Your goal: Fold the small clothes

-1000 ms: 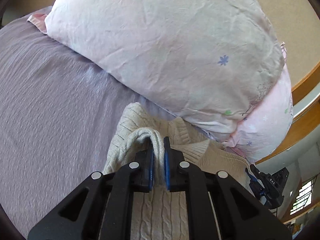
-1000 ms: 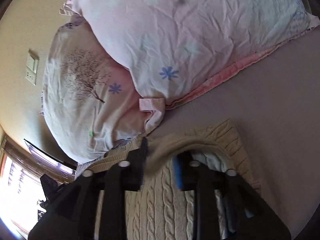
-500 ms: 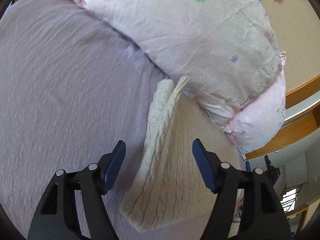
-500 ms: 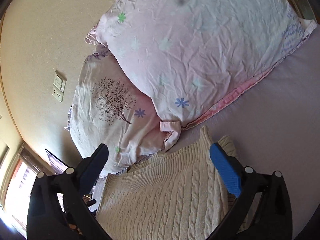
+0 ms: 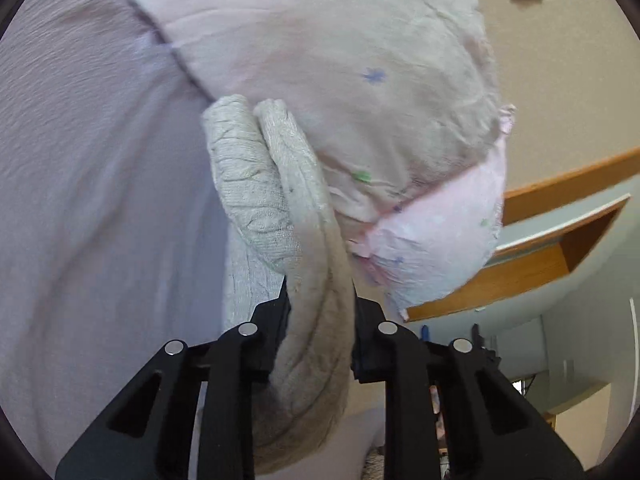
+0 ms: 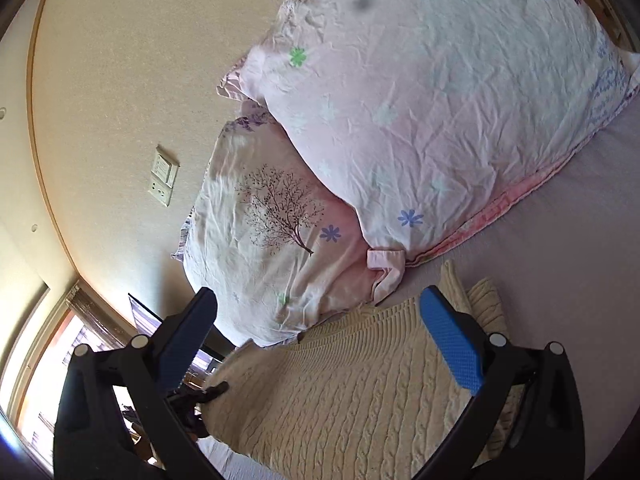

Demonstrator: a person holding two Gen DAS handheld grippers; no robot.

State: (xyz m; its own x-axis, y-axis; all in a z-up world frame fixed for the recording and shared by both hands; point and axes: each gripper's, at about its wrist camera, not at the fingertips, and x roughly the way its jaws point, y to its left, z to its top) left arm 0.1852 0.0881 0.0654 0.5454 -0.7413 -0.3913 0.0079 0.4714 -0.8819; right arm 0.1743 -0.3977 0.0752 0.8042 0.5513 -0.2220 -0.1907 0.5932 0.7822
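A cream cable-knit sweater lies folded on the lilac bed sheet, close to the pillows. In the left wrist view my left gripper is shut on the thick folded edge of the sweater, which bulges out between the jaws and looks lifted. In the right wrist view my right gripper is open and empty, held above the sweater's ribbed end. The blue pad of its right finger shows clearly.
Two pale pink flowered pillows are stacked at the head of the bed, right beyond the sweater; they also show in the left wrist view. A beige wall with a switch plate is behind. A wooden shelf is at right.
Both grippers let go of the sweater and opened half a second ago. Since then my left gripper has closed on the folded edge of the sweater. My right gripper stays open and has drawn back.
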